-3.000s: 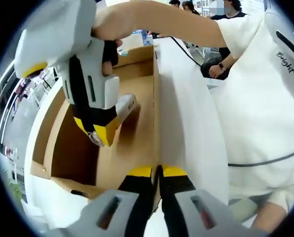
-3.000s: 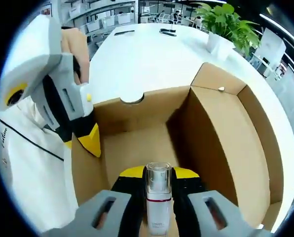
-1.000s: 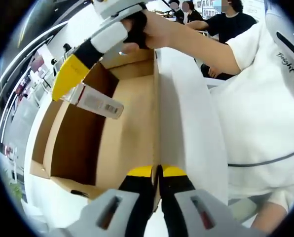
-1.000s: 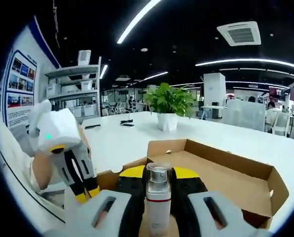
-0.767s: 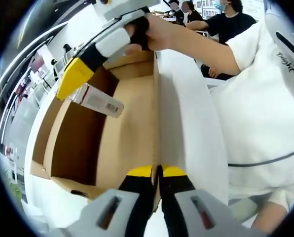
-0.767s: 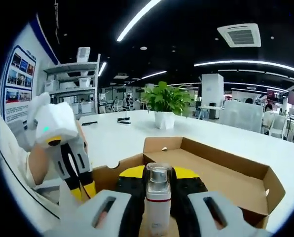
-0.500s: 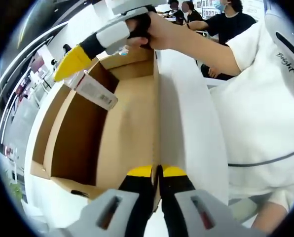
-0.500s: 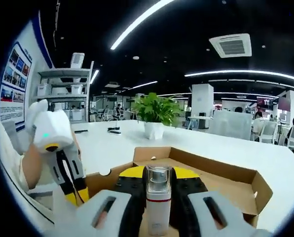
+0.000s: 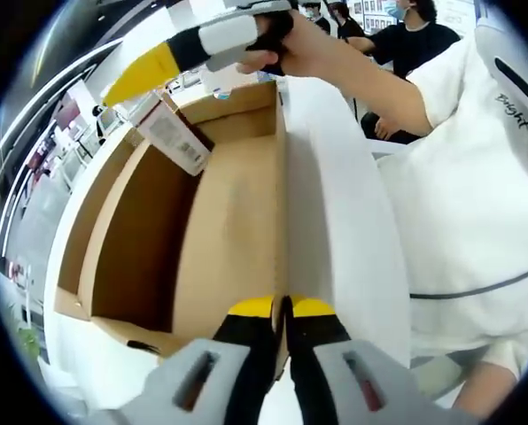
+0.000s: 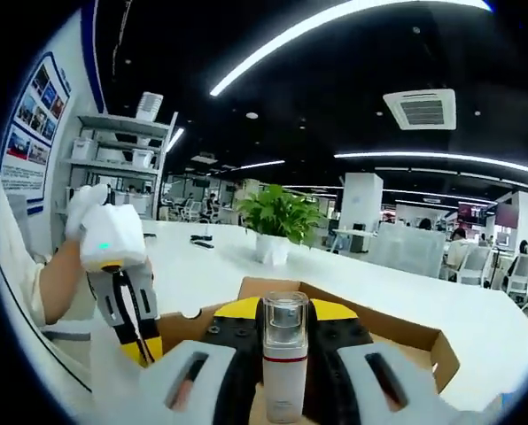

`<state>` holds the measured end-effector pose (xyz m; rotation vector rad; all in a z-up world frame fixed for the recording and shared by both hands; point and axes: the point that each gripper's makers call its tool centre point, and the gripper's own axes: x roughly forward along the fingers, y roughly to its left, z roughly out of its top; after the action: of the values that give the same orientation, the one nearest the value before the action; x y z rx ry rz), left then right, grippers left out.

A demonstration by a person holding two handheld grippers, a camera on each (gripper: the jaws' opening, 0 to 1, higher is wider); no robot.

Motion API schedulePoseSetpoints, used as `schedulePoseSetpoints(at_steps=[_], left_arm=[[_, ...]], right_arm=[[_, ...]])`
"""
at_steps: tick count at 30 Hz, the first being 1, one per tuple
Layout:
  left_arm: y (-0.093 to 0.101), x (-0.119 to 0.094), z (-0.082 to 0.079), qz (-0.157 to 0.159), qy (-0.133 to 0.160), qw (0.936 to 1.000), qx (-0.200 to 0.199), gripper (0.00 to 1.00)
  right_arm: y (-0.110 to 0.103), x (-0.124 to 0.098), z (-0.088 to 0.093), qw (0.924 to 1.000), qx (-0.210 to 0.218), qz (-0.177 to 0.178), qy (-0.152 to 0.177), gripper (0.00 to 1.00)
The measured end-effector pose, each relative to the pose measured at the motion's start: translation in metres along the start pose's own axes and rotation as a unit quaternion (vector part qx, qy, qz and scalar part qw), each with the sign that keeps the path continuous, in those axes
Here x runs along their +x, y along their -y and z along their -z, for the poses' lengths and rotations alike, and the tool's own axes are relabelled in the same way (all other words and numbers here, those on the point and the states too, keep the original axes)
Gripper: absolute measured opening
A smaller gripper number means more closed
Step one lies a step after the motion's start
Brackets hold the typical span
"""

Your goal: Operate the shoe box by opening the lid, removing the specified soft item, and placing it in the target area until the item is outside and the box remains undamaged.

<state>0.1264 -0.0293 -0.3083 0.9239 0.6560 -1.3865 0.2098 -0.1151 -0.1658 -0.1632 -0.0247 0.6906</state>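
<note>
My left claw (image 9: 282,305) is pinched shut on the near wall of the open cardboard box (image 9: 229,239), its yellow tips pressed together over the wall's edge exactly as in the earlier pictures; that view has not shifted. The white lid (image 9: 335,230) lies folded out beside the box, toward my white shirt.

My right claw (image 10: 284,310) is clamped on the white bottle (image 10: 284,372), whose clear cap stands up between the yellow tips. In the left gripper view that claw (image 9: 153,73) has climbed: three seconds ago it was low inside the box, a second ago it held the bottle (image 9: 171,135) over the middle of the box, and now the bottle hangs tilted at the far corner, over the top edge of the wall, its barcode label facing me.

The right gripper view has tipped upward with that lift. Earlier it looked down into the box floor; now I see only a strip of the box's rim (image 10: 423,341) low in the picture, with the white surface (image 10: 211,266) beyond, a potted plant (image 10: 273,221) on it, and ceiling lights above. My left claw (image 10: 127,310) shows there at the left, gripping the box edge.
</note>
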Motion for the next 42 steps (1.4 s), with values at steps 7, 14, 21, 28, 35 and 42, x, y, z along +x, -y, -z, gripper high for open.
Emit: schedulePoseSetpoints(at_steps=[7, 14, 21, 28, 35, 42], left_arm=[[0.000, 0.000, 0.001, 0.000, -0.001, 1.0000, -0.001, 0.03], [0.000, 0.000, 0.001, 0.001, -0.002, 1.0000, -0.002, 0.03], [0.000, 0.000, 0.001, 0.004, -0.004, 1.0000, -0.006, 0.03], [0.000, 0.000, 0.001, 0.003, -0.003, 1.0000, -0.004, 0.03], [0.000, 0.000, 0.001, 0.002, -0.003, 1.0000, -0.003, 0.03], [0.000, 0.000, 0.000, 0.001, -0.001, 1.0000, -0.003, 0.03]], right_arm=[[0.009, -0.016, -0.015, 0.9997, -0.001, 0.018, 0.018, 0.18], [0.022, -0.024, -0.020, 0.9978, -0.008, 0.056, 0.036, 0.18], [0.029, -0.023, -0.012, 0.9978, -0.001, 0.061, 0.027, 0.18], [0.029, -0.027, -0.013, 0.9978, 0.015, 0.056, 0.034, 0.18], [0.027, -0.033, -0.020, 0.9982, 0.001, 0.049, 0.035, 0.18], [0.032, -0.045, -0.023, 0.9979, 0.000, 0.056, 0.031, 0.18]])
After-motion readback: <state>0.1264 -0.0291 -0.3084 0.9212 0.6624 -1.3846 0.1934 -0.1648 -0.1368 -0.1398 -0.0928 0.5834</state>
